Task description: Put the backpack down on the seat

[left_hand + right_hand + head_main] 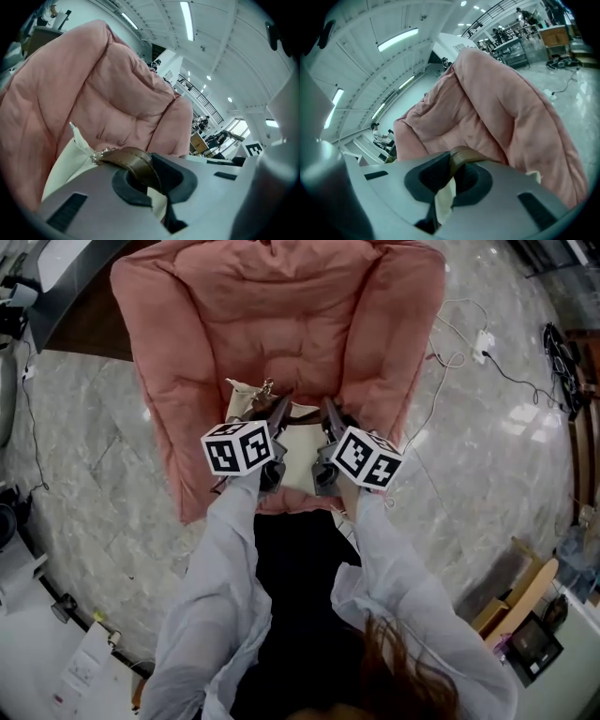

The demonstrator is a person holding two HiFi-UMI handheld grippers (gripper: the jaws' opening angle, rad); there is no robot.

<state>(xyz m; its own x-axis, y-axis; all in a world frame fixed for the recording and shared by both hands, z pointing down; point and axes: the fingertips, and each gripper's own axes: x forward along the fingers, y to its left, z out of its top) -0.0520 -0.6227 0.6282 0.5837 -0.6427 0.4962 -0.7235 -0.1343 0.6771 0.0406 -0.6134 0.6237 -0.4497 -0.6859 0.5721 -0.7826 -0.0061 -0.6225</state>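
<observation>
My left gripper (151, 185) is pinching a flat olive-brown strap (136, 165), the jaws pressing together on it; my right gripper (449, 182) is doing likewise on the second strap (466, 157), the jaws clamping it with cream fabric showing just beneath. Both straps are leading down to the cream backpack (298, 451), which is hanging between the two grippers, just over the front part of the pink padded seat (281, 334); I cannot tell whether its base is touching the cushion.

I am judging the bag to be soft and fairly light, since it is sagging rather than standing stiff. The straps are looking like firm, leather-like webbing, so they are giving the surest hold; the small metal chain fitting (100, 154) beside the left strap is looking slippery, and I am keeping off it. The quilted cushion is likely giving way under any load, so the bag may be slumping or tipping forward once let go.

I am finding no brand, label or readable word on the backpack; the only print near me is the black-and-white square marker pattern on each gripper's cube (239, 446). Farther out, a grey marbled floor (487, 456) is spreading around the seat, with a white cable and plug (480, 341) lying on it.
</observation>
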